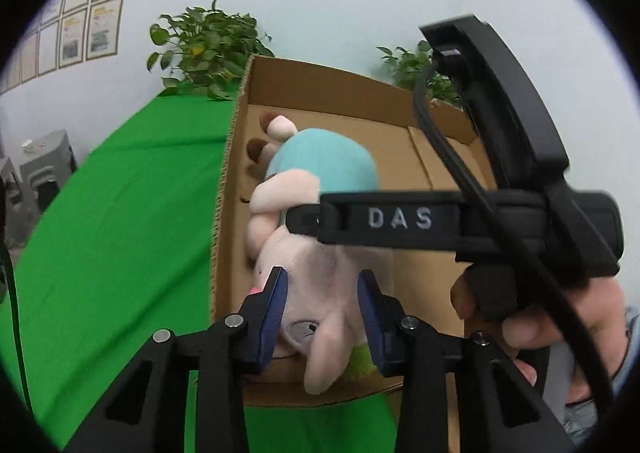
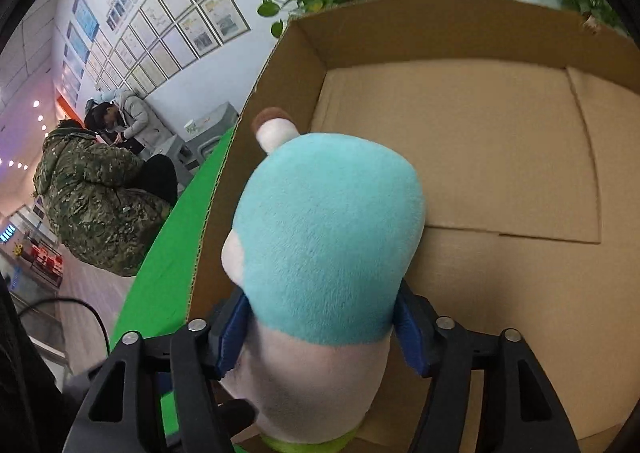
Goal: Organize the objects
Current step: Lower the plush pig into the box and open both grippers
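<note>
Left wrist view: the left gripper (image 1: 322, 293) has its blue pads pressed on the head of the plush pig (image 1: 316, 253), inside the cardboard box (image 1: 320, 89) on the green cloth (image 1: 120, 213) (the right gripper (image 1: 304, 217) crosses above). Right wrist view: the right gripper (image 2: 320, 327) flanks the pig's body (image 2: 324, 237); whether it squeezes, I cannot tell.

The left tongs (image 1: 323, 307) point downward, blue pads pressed on either side of a plush toy's (image 1: 320, 265) head. The right tongs (image 2: 320, 323) straddle its body, pads at its flanks. A bare hand (image 1: 532, 317) grips the right tool's handle.
</note>
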